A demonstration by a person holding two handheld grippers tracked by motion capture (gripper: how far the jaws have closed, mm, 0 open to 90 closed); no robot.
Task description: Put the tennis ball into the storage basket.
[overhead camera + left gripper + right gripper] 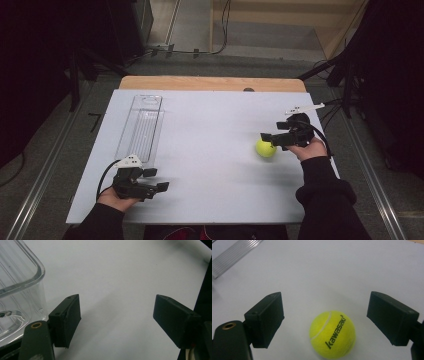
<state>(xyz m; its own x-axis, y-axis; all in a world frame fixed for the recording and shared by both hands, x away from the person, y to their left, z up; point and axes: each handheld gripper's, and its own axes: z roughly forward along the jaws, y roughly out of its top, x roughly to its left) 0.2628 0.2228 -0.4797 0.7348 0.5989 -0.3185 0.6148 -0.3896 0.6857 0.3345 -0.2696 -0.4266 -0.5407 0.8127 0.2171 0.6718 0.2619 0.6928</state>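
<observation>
A yellow tennis ball lies on the white table top at the right. My right gripper hovers just over it, and its jaws stand open. In the right gripper view the ball sits low between the two black pads, touching neither. Near the front left corner my left gripper rests open with nothing between its pads. A clear plastic tray lies lengthwise on the left half, just beyond the left gripper; its rounded corner stands close beside the left jaw.
The table's wooden back edge shows beyond the white sheet. Dark stands and cables flank the table on both sides. A wide bare stretch of white surface lies between the tray and the ball.
</observation>
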